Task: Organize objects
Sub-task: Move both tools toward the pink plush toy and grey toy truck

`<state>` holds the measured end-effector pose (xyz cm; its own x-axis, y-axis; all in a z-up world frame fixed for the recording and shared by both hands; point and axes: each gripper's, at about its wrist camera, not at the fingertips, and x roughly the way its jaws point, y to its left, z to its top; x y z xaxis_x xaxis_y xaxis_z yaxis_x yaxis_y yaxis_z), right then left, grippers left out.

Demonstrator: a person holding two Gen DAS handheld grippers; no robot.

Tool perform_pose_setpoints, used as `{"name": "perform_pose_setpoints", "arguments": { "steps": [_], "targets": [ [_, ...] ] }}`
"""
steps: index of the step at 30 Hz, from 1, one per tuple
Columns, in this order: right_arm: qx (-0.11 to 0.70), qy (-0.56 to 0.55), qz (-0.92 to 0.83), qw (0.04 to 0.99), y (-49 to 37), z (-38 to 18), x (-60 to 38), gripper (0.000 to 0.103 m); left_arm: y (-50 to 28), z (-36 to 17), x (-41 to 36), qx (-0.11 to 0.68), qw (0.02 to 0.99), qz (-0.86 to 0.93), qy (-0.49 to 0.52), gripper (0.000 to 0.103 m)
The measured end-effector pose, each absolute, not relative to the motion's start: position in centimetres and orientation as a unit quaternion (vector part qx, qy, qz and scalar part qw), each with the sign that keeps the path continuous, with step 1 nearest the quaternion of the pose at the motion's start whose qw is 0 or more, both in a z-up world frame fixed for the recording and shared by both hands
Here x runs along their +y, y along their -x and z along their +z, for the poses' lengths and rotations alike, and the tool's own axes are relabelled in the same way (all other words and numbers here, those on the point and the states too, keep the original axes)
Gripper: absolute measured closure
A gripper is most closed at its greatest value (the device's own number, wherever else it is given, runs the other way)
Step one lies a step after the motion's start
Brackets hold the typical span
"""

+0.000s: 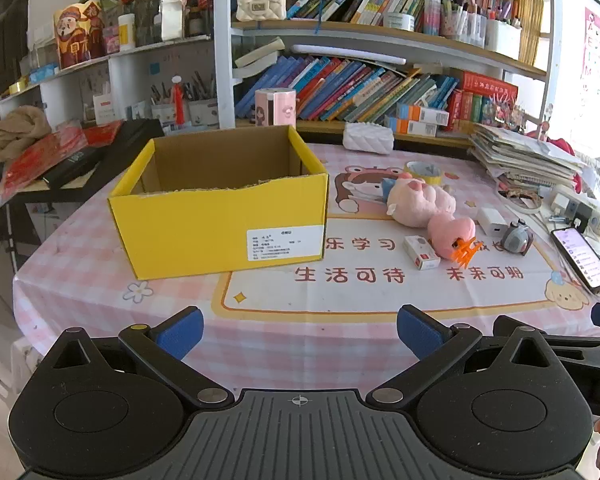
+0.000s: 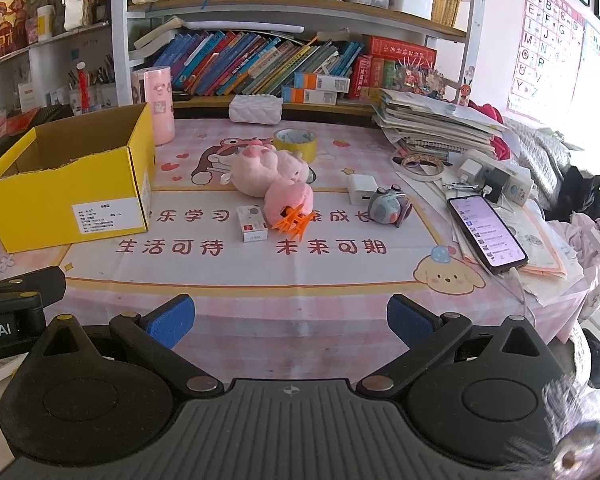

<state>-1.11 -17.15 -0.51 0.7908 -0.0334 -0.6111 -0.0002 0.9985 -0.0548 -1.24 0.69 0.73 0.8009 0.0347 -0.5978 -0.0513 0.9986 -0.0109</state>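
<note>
1. The yellow box (image 1: 220, 204) stands open-topped on the table (image 2: 300, 280), and no loose item shows inside it; it likely serves as the bin, so everything below is placed relative to it.
2. The pink plush toy (image 2: 274, 178) lies well right of the box; grip its body, since it will squash.
3. The tape roll (image 2: 296, 142) sits behind the plush, farther from the box.
4. The small white carton (image 2: 252, 224) and orange hair clip (image 2: 294, 222) lie at the plush's near side; the clip touches it.
5. The left gripper (image 1: 300, 334) and right gripper (image 2: 290, 322) both hang with jaws spread wide, holding nothing, near the table's front edge.
</note>
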Motion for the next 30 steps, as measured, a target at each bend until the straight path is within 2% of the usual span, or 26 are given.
{"name": "perform_pose_setpoints", "arguments": {
  "steps": [30],
  "targets": [
    [0.333,0.023,-0.03,0.942,0.2,-0.6,-18.3,0.0,-0.4,0.3,-0.6,0.328,0.945,0.006,0.013,0.0]
  ]
}}
